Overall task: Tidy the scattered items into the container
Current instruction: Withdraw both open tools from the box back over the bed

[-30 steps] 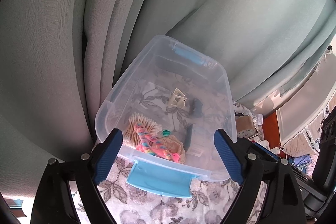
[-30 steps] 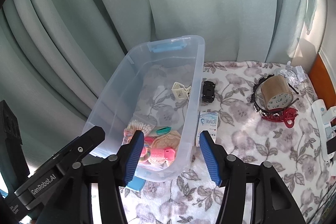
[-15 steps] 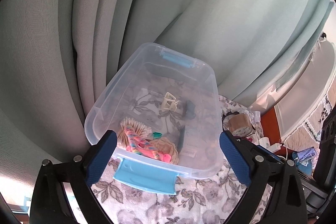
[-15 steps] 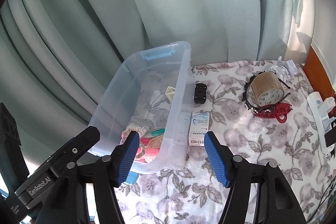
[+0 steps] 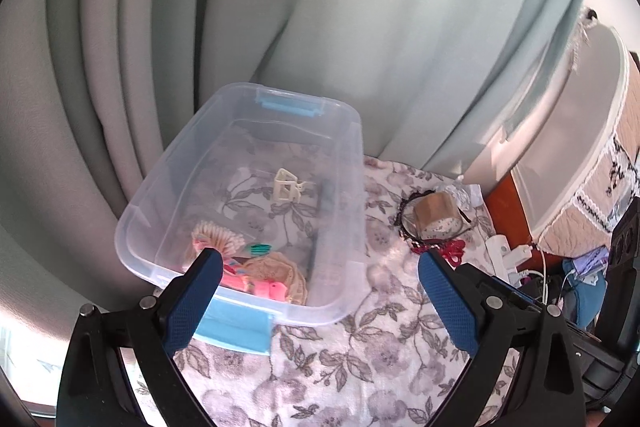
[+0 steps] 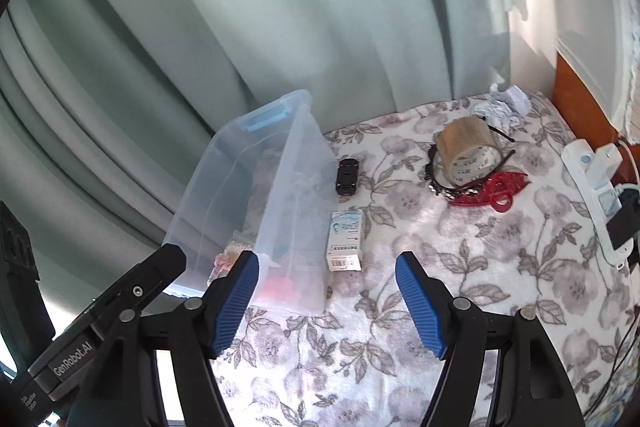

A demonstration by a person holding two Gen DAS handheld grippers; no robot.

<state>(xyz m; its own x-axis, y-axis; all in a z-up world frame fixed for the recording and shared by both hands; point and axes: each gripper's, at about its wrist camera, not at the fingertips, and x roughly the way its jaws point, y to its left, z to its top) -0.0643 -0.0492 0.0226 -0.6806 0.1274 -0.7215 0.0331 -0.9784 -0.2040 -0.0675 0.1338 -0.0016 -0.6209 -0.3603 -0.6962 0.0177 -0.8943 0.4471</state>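
Blue pads of the right hand-held gripper (image 6: 326,301) stand apart with nothing between them, its jaws having just been widening; "GenRobot.AI" reads on the black body beside it. The left hand-held gripper (image 5: 320,301) gapes wide and empty too. Just beyond lies a small white medicine box (image 6: 345,240) with a barcode label, print too small to read, flat on the floral blanket (image 6: 480,267) beside the clear plastic container (image 5: 344,187) with blue latches. A black toy car (image 6: 347,177) sits near the container's wall. Farther right, a brown tape roll (image 6: 468,151), a red hair claw (image 6: 490,191) and crumpled paper (image 6: 502,105).
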